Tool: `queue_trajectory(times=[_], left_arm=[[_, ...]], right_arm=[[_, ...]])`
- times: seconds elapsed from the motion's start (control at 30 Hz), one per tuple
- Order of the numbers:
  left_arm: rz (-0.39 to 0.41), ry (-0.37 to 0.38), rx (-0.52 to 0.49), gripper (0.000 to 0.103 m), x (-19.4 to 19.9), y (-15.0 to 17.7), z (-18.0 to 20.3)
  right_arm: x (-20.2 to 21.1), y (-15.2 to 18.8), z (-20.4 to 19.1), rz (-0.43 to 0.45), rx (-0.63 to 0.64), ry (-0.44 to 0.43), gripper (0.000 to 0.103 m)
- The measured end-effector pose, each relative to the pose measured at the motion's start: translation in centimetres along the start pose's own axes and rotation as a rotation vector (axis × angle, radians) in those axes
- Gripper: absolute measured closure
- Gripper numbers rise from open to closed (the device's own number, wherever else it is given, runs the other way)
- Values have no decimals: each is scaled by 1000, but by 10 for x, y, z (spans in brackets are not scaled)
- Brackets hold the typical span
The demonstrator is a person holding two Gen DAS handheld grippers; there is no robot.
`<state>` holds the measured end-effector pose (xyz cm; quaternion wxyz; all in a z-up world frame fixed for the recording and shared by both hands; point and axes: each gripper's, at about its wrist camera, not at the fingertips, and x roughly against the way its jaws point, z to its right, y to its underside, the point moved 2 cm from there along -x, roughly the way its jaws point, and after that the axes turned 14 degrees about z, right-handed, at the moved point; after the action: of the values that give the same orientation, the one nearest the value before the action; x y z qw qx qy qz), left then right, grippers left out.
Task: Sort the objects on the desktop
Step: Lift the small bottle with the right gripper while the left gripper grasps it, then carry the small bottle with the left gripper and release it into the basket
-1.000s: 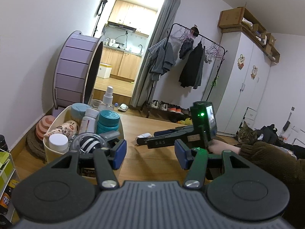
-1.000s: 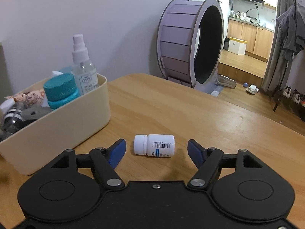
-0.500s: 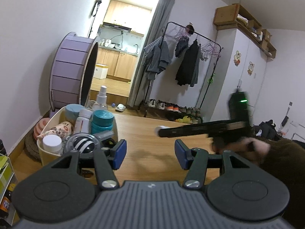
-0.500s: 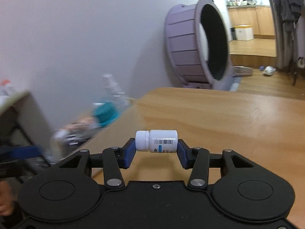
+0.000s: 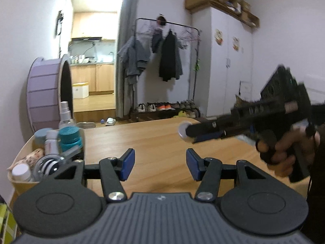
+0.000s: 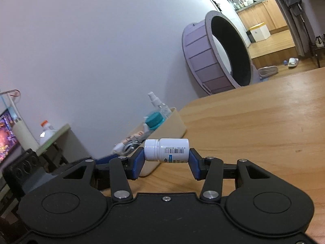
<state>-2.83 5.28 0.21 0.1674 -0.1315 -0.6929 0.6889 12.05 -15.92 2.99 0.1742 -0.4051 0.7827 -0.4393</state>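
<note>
Item: pill bottle (image 6: 167, 150). Small white plastic cylinder with a ribbed white screw cap; white label bearing a black barcode and a short blue band with print too small to read. Lies on its side, cap toward the left of the right wrist view, base toward the right. Held clear above the wooden desk (image 6: 264, 126), over its near part, just short of the bin's near end.

Holder: right gripper (image 6: 166, 163). Its blue pads pinch the bottle end to end, one on the cap, one on the base. From the left wrist view the bottle's round white end (image 5: 183, 130) shows at the tip of this gripper, which is blurred, with a hand (image 5: 284, 152) on its grip.

Left gripper (image 5: 160, 160): fingers spread, nothing between the blue pads; it hangs over the desk's near edge.

Container: cream bin (image 6: 174, 124), at the desk's left edge. Contents visible: clear spray bottle (image 5: 66, 114), teal-capped jar (image 5: 70, 135), small white-capped bottles, a striped round object under clear plastic; the rest is too crowded to tell apart.
</note>
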Motion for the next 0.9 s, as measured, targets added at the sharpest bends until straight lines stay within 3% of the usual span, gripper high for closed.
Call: queue_trajectory(times=[0.4,0.57,0.67,0.7,0.73,0.87,0.9], left_arm=[[90,52,-49,49,-15,5,25],[120,63,-70,51,-16,6,32],[136,75,-74,60,-15,7,34],[136,79,-74,74,-16,7,34],[134,82,-73,78,-16,8,35],[142,66,-59,78,-16,8,32],[145,52,-52,78,-15,7,30]], right_arm=[[11,7,24,-25,-296,-140,57],[11,10,26,-31,-347,-164,57],[9,12,27,-35,-365,-167,57],[10,12,26,-33,-365,-167,56],[10,12,25,-31,-360,-163,55],[13,13,23,-23,-350,-156,46],[14,12,23,-8,-336,-140,35]])
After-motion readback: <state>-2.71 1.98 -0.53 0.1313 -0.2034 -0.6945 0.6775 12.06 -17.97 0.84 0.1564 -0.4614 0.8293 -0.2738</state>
